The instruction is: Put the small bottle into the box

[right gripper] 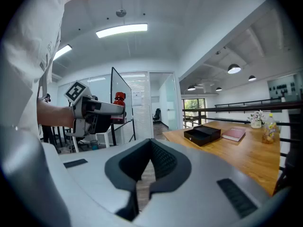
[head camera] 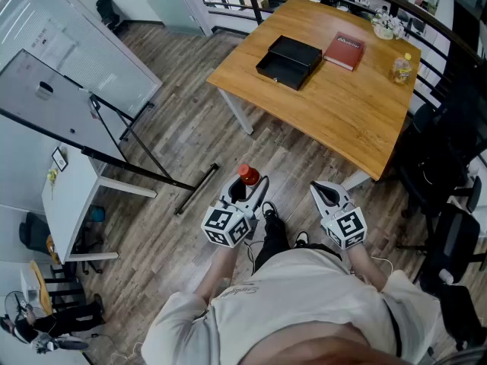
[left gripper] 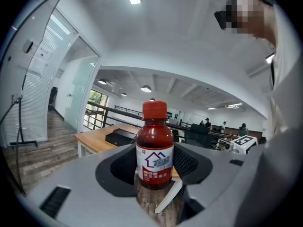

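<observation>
A small bottle (head camera: 248,175) of dark red liquid with a red cap stands upright between the jaws of my left gripper (head camera: 247,192), which is shut on it above the wooden floor. In the left gripper view the bottle (left gripper: 154,150) fills the middle, with the pads against its sides. The black box (head camera: 289,61) lies open on the wooden table (head camera: 335,112) well ahead; it also shows small as the box (left gripper: 118,136) and the box (right gripper: 202,135). My right gripper (head camera: 326,195) is level beside the left, shut and empty, its jaws meeting in the right gripper (right gripper: 144,174).
On the table lie a red book (head camera: 344,51) and a yellow bottle (head camera: 402,68). A slanted whiteboard on a stand (head camera: 53,101) and a white desk (head camera: 72,196) are at the left. Black chairs (head camera: 449,226) stand at the right, a railing behind the table.
</observation>
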